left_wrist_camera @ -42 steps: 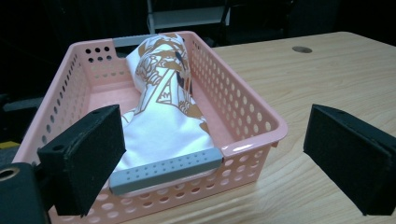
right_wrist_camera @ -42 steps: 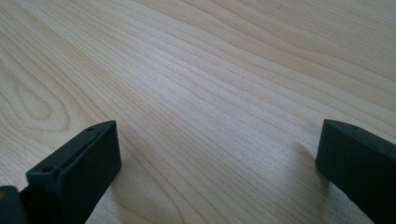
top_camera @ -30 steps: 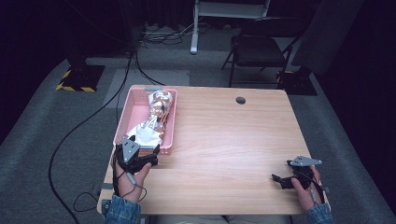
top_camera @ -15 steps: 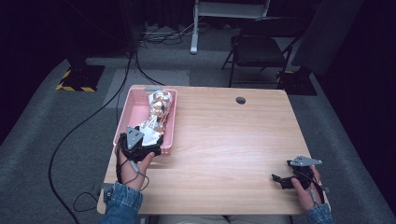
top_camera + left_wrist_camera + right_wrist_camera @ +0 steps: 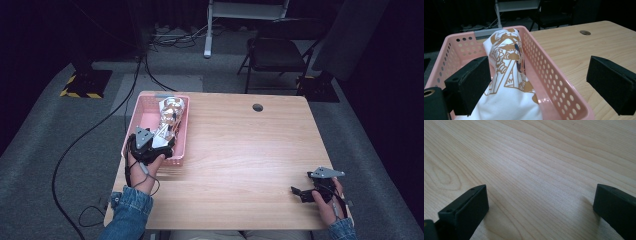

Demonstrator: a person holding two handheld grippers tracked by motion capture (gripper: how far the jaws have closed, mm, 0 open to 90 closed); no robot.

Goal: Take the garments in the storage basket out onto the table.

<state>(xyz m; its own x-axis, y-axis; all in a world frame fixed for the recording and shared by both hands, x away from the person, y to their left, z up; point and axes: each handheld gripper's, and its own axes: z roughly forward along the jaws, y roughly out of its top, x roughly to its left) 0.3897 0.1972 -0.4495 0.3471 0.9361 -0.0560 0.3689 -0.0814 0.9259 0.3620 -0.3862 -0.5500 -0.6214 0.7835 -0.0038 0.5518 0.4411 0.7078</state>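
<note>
The left gripper (image 5: 159, 148) hangs over the near end of the pink perforated basket (image 5: 145, 114), which sits at the left side of the wooden table (image 5: 250, 160); its jaws stand wide apart, one inside the basket against the cloth, the other out over the bare wood, so that they straddle the basket's right wall (image 5: 549, 72). In the basket lies a white cloth bag printed with gold figures (image 5: 509, 75), stretched along its length and bulging above the rim; the left jaw touches its side but nothing is clamped. The right gripper (image 5: 300, 194) rests low at the table's near right corner, well apart from the basket; in the right gripper view its jaws are spread wide with only wood grain between them; a round cable hole (image 5: 257, 107) lies near the far edge.
</note>
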